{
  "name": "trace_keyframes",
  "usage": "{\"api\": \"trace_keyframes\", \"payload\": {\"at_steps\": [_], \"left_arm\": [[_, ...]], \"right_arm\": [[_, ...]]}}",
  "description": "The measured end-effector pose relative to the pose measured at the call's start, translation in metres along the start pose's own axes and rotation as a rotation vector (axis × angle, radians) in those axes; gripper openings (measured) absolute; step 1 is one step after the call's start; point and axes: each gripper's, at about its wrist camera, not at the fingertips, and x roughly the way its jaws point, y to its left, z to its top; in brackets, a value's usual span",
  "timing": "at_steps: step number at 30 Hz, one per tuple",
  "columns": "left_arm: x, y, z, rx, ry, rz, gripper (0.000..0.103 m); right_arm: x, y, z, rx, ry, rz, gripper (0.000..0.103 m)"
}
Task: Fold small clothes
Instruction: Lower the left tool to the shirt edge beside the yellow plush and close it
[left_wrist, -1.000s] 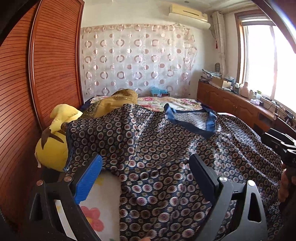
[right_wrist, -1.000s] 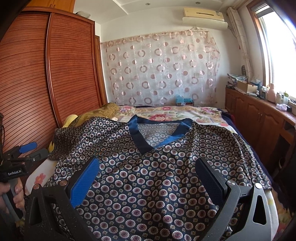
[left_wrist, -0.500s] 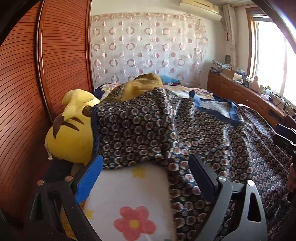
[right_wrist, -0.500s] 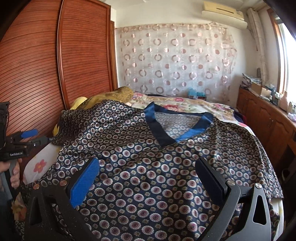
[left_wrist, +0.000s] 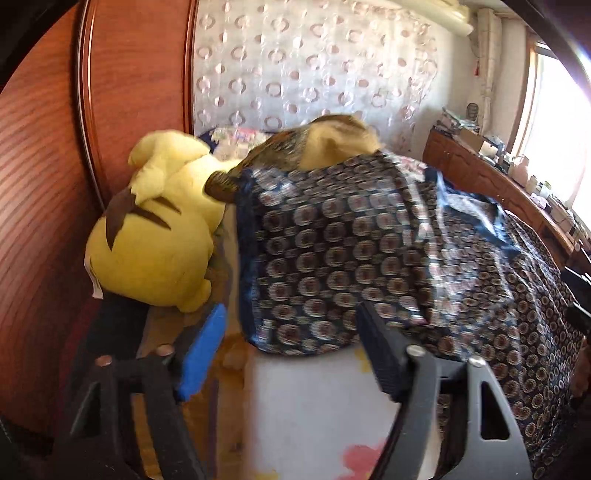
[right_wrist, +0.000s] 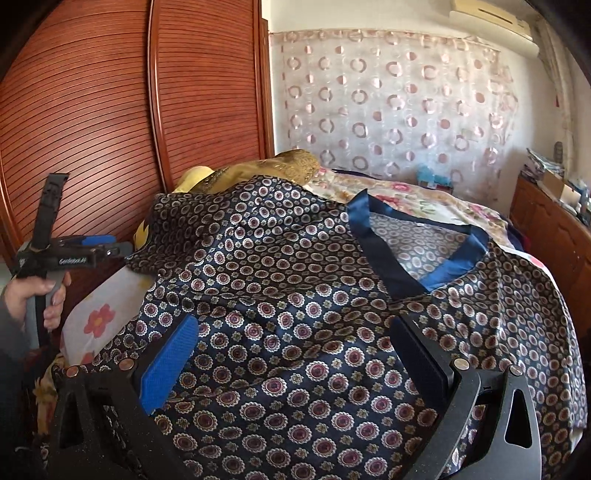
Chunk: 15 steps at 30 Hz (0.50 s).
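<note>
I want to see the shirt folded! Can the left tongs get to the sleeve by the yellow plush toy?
Probably yes. The left tongs are open and the sleeve edge lies just ahead, uncovered. The yellow plush toy sits beside it, not across it.

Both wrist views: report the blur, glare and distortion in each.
Left wrist view: motion blur smears the patterned shirt and yellow plush toy; the window is blown out white. Right wrist view: sharp, the shirt's rings crisp, evenly lit; fisheye bends the wooden wardrobe doors into curves. Dark lens rim crops the corners of both.

"GenRobot.AI" on left gripper (right_wrist: 74, 258)
</note>
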Motion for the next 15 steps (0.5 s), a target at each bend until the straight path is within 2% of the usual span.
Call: {"api": "trace_keyframes", "payload": {"at_steps": [3,10,12,14,15], "left_arm": [[0.011,0.011,0.006,-0.024,0.031,-0.016,0.066],[0.038,0.011,0.008,-0.001,0.142,0.006,0.066],[0.039,0.015,0.008,-0.021,0.149,-0.016,0.066],[0.039,0.019,0.007,-0.041,0.159,-0.051,0.058],[0.038,0.02,0.007,-0.053,0.163,-0.098,0.044]], "right_arm": [[0.004,0.0,0.0,-0.005,0.006,0.007,0.103],[0.006,0.002,0.001,-0.016,0.008,0.019,0.103],[0.006,0.003,0.001,-0.017,0.006,0.02,0.103],[0.008,0.004,0.0,-0.016,0.003,0.021,0.103],[0.008,0.004,0.0,-0.013,0.004,0.023,0.103]]}}
